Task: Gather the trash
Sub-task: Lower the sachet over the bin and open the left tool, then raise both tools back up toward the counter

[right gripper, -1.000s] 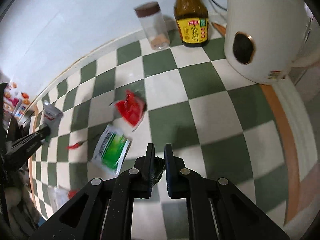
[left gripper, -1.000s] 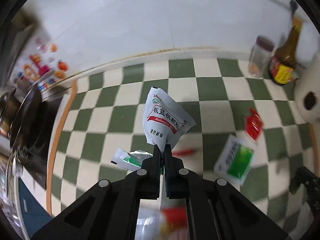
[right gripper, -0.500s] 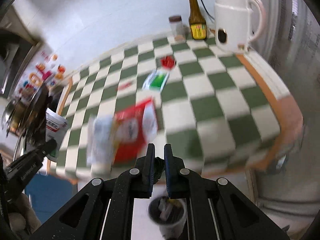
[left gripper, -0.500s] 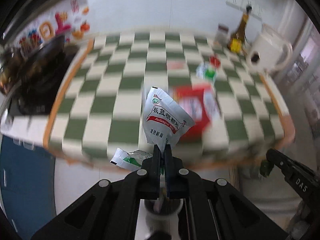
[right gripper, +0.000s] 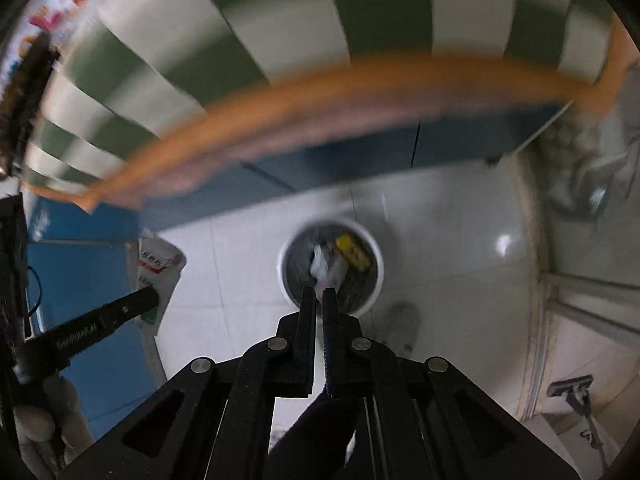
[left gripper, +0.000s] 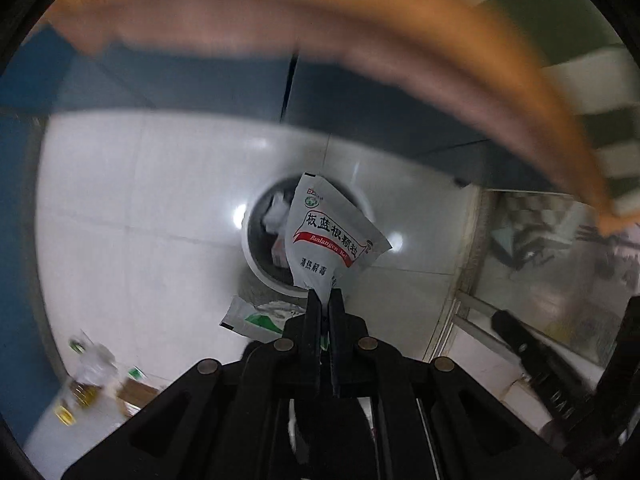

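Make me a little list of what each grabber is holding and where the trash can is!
left gripper: shut on a white sachet and a green-and-white packet
right gripper: nearly shut; whether it holds anything is unclear
trash can: on the white floor below both grippers, already holding trash
sachet position: above the can, not dropped

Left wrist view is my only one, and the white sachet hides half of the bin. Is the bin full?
Observer: No. The right wrist view shows the bin whole. A yellow packet and white scraps lie inside, with bare wall above them.
Operator: Where is my sachet relative to it?
Observer: There the white sachet, in the left gripper, appears left of the rim, not over the opening.
Operator: And the right gripper?
Observer: The right gripper is shut, with its tips over the near rim.
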Demonstrator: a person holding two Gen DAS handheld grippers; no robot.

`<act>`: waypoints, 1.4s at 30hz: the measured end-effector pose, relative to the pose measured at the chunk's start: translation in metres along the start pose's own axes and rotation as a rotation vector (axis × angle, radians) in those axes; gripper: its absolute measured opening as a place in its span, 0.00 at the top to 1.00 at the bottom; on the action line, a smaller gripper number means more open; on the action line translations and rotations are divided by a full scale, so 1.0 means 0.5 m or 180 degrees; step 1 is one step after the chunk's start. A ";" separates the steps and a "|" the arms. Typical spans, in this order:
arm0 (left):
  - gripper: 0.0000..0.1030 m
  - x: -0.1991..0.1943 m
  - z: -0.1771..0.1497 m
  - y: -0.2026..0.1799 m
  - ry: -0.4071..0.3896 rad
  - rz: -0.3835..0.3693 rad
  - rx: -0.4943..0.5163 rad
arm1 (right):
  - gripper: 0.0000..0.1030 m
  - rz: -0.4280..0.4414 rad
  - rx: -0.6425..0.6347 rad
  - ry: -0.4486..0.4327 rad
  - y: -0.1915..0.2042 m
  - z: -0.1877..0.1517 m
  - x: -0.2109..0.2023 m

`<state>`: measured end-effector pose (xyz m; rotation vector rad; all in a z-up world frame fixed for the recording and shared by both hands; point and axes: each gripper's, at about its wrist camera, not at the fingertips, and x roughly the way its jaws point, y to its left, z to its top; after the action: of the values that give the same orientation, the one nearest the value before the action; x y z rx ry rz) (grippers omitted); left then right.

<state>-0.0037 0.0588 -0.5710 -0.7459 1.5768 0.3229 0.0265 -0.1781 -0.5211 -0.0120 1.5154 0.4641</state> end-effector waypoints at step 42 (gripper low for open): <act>0.06 -0.125 -0.158 0.023 -0.0556 0.0840 0.0487 | 0.00 -0.0747 -0.0278 0.0225 0.045 -0.074 0.070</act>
<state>-0.0732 0.0365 -0.5006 -0.3805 1.5151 0.4424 -0.0161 -0.1582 -0.5513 -0.2742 1.5395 0.3435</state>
